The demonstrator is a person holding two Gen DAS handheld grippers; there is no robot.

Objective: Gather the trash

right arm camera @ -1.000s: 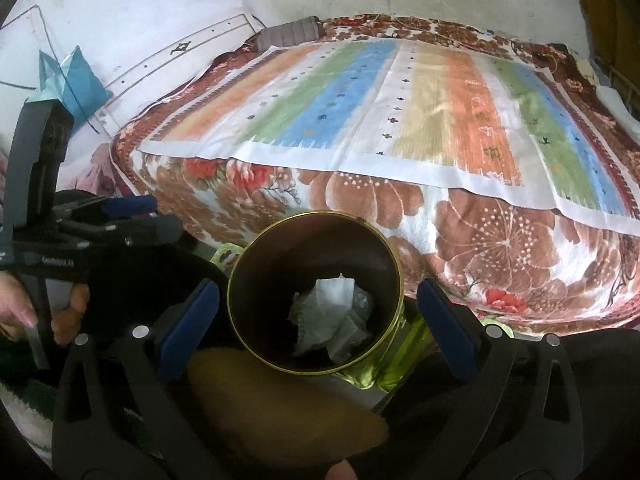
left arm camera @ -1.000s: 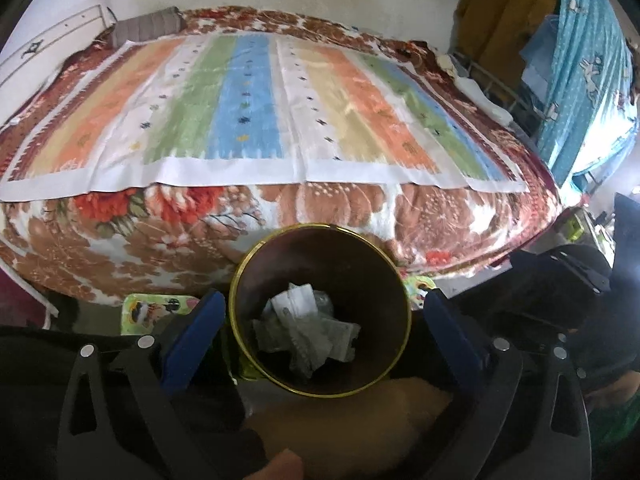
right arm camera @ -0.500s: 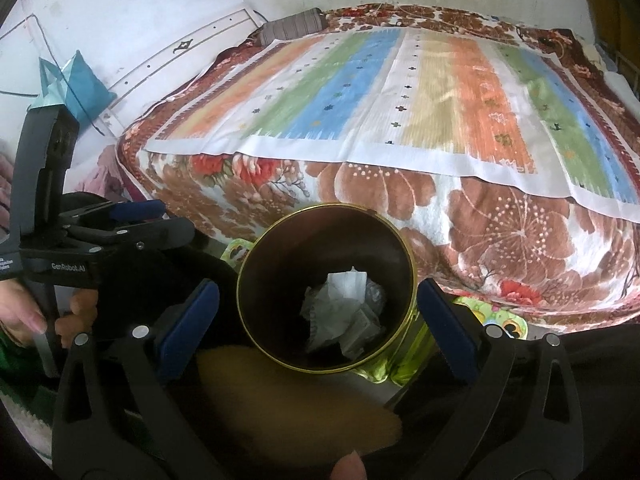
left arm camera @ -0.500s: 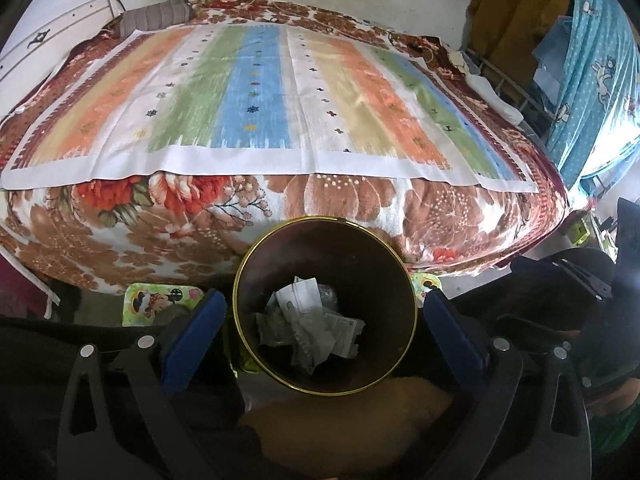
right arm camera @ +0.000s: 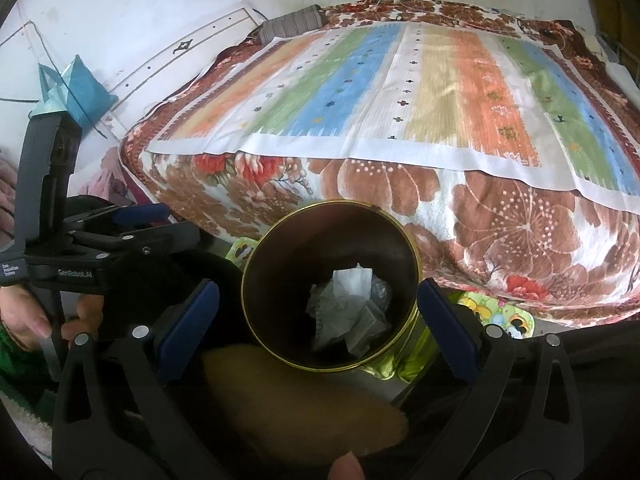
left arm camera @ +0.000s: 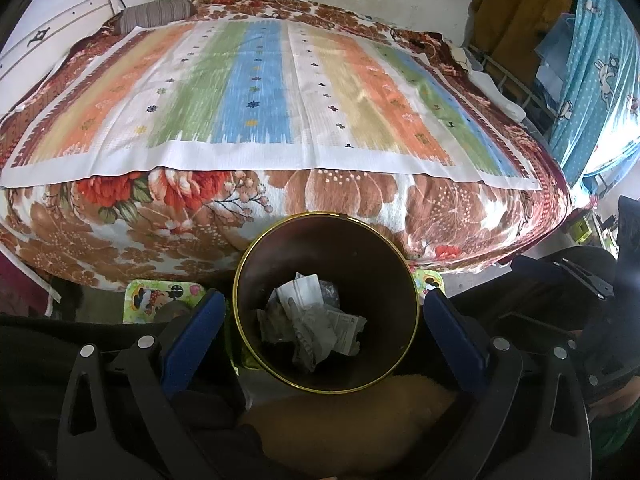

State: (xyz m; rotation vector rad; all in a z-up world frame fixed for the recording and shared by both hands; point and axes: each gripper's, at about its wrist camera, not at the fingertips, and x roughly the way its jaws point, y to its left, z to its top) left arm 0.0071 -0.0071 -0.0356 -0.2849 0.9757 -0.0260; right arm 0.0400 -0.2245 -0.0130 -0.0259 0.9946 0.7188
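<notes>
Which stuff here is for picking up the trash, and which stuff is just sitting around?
For the job:
- round bin with the gold rim
- crumpled paper trash inside it
- left gripper, open
- right gripper, open

Just sitting around:
- bed with flowered blanket
- striped cloth on top
- cartoon mat on the floor
- blue curtain

A bed fills the upper half of the frame, covered by a brown floral blanket with a striped cloth spread over its top. A grey striped pillow lies at the upper left. Blue patterned fabric hangs at the upper right. A cartoon-printed mat lies on the floor below the bed.
</notes>
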